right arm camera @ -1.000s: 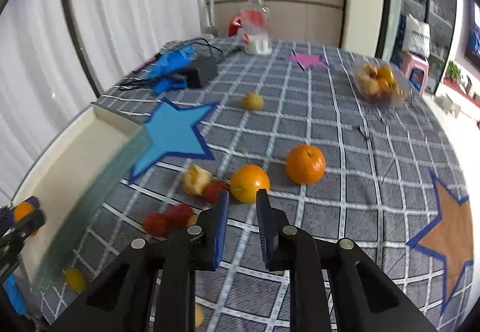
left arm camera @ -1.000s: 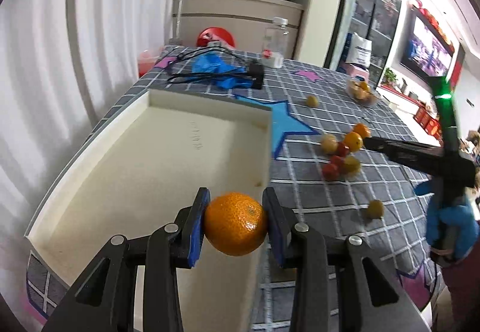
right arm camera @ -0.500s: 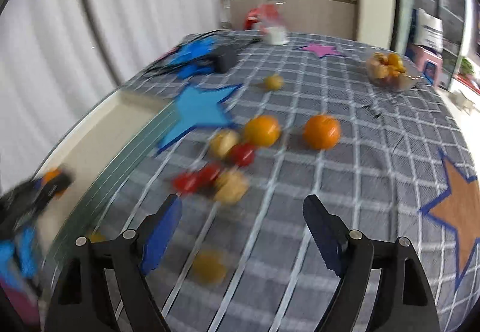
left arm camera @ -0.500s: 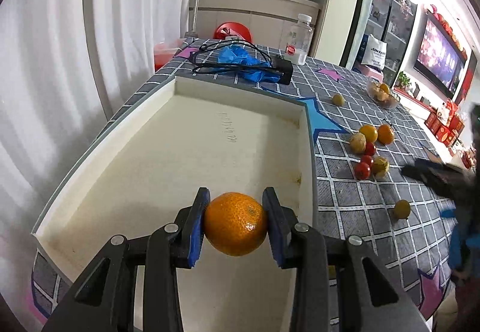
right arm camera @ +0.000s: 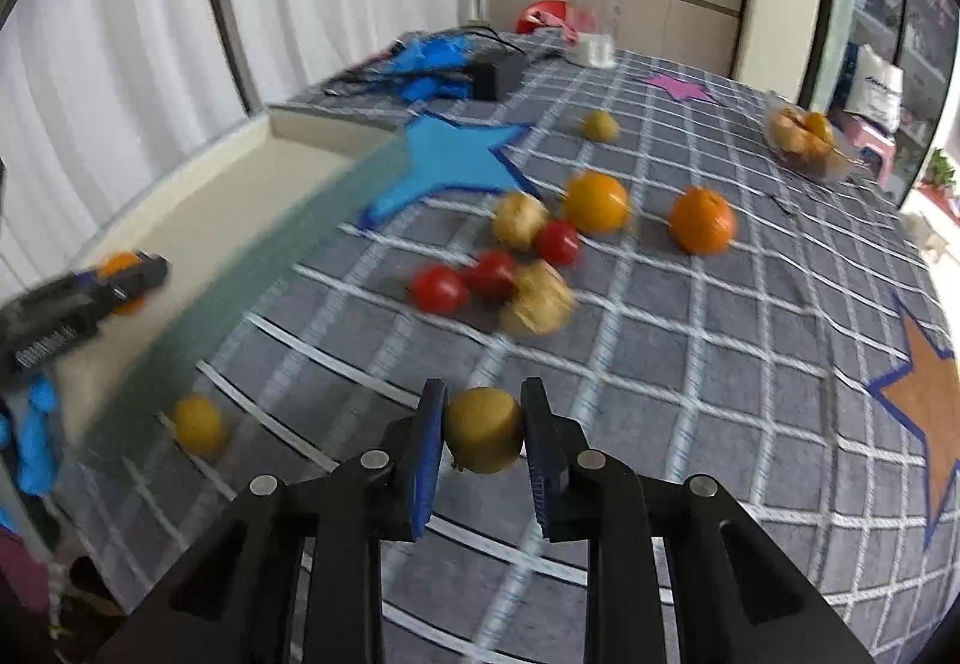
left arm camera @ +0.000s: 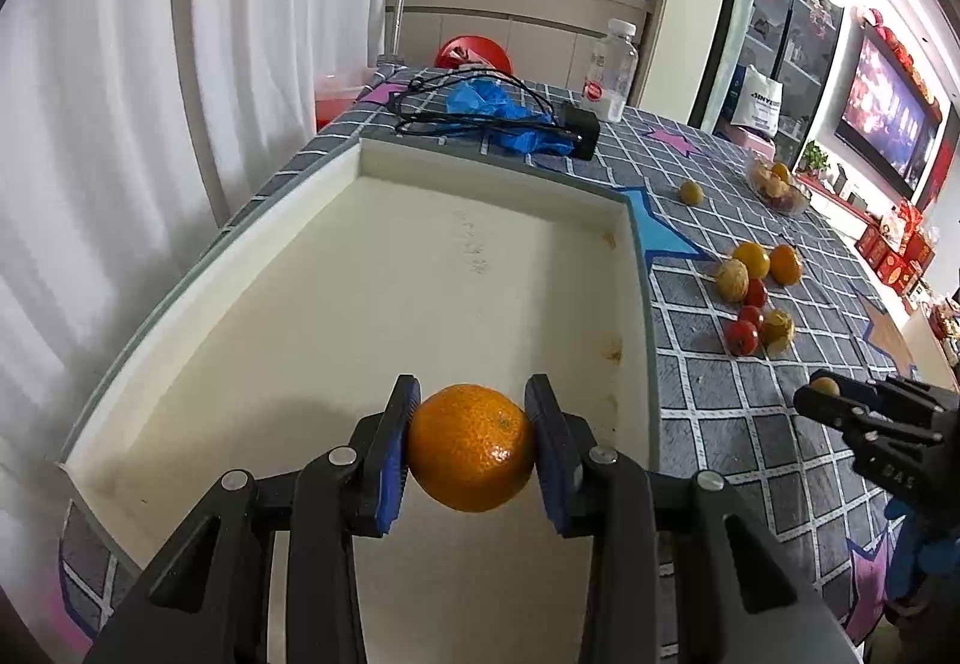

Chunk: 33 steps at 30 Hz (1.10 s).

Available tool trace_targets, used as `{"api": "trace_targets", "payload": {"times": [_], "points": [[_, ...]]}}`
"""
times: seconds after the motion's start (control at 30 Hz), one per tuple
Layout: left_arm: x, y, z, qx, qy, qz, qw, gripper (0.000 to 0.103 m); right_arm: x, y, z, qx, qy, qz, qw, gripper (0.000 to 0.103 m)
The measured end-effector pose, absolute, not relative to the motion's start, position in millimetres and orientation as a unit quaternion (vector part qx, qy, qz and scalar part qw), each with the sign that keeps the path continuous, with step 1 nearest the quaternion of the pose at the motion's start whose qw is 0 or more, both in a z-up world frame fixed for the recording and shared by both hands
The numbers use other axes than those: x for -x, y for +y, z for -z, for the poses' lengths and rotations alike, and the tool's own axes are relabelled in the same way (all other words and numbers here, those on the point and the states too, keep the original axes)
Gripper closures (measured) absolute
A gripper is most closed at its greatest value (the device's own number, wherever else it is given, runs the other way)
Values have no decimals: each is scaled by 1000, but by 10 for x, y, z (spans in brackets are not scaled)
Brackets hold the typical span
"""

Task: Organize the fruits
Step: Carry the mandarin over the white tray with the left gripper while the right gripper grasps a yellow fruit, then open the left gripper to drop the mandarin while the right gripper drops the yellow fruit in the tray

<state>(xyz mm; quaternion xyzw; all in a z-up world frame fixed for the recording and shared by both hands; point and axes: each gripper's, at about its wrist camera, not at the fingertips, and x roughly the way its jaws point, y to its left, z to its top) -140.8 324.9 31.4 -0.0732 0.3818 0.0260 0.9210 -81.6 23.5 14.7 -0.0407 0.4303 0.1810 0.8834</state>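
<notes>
- left wrist view looks steeply down, close over the tray [left arm camera: 336, 268] at the tabletop's left edge.
- right wrist view looks down over mid-tabletop [right arm camera: 750, 364], close.
- both share tray, tomatoes [left arm camera: 744, 337] [right arm camera: 441, 289], far edge.

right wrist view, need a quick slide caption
Right claw shut on a small yellow fruit above the checked tablecloth.

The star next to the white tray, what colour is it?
The star is bright blue, clearest in the right wrist view.
</notes>
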Motion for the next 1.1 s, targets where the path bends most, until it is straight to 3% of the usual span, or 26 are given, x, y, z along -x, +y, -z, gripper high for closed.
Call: {"api": "trace_targets", "payload": {"times": [0.5, 0.53, 0.57, 0.6, 0.67, 0.9, 1.1], "points": [[1412, 3492, -253, 76, 390, -64, 916, 61, 610, 1552, -460, 58, 411, -303, 858, 76], [1419, 3491, -260, 73, 387, -64, 917, 57, 589, 1600, -440, 63, 416, -298, 857, 73], [1427, 3491, -268, 72, 385, -64, 918, 44, 568, 1608, -418, 62, 422, -294, 855, 46], [1438, 3489, -274, 70, 383, -64, 919, 28, 543, 1592, -407, 55, 427, -291, 854, 4], [1467, 3478, -287, 62, 377, -65, 922, 22, 552, 1480, -444, 32, 412, -278, 867, 0], [1540, 3396, -377, 72, 367, -39, 927, 22, 583, 844, -477, 1, 414, -223, 883, 0], [1769, 2882, -554, 31, 348, 48, 936, 22, 593, 124, -228, -33, 447, -145, 882, 0]]}}
